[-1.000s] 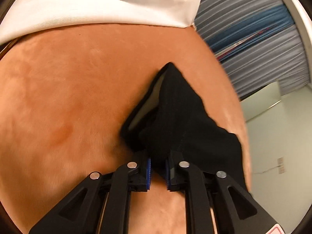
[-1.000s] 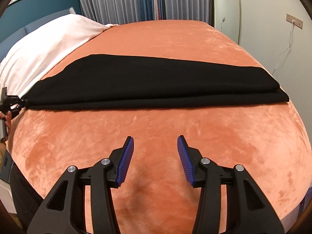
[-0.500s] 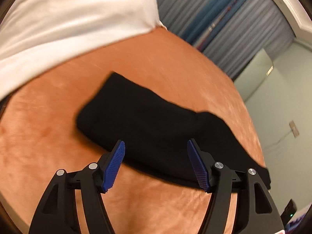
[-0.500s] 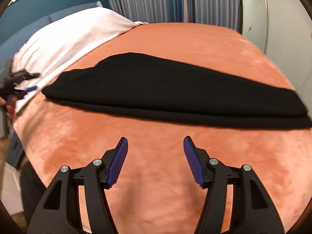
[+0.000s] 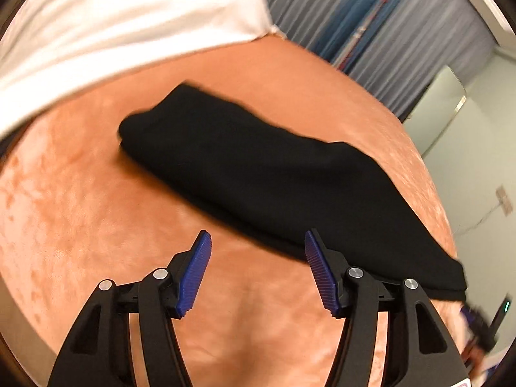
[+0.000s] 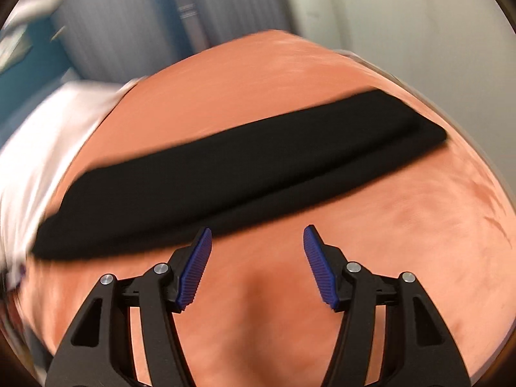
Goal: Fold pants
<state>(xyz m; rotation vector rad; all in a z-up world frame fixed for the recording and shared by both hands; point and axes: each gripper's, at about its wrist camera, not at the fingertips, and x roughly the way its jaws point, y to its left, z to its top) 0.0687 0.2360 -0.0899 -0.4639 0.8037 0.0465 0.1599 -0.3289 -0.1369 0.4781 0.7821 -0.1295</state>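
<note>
The black pants (image 5: 258,174) lie folded lengthwise in a long strip on the orange bedspread (image 5: 80,225); they also show in the right wrist view (image 6: 245,174), running from lower left to upper right. My left gripper (image 5: 258,258) is open and empty, just short of the strip's near edge. My right gripper (image 6: 256,254) is open and empty, close to the near edge of the pants. The right view is blurred by motion.
A white pillow or duvet (image 5: 113,25) lies at the head of the bed, also in the right wrist view (image 6: 48,148). Grey and blue curtains (image 5: 371,25) and a pale wall (image 6: 403,16) lie beyond the bed. The other hand-held gripper (image 5: 483,325) shows at the bed's right edge.
My left gripper let go of the pants' end, opened and drew back. The right gripper stayed open and swung toward the pants, tilting the view.
</note>
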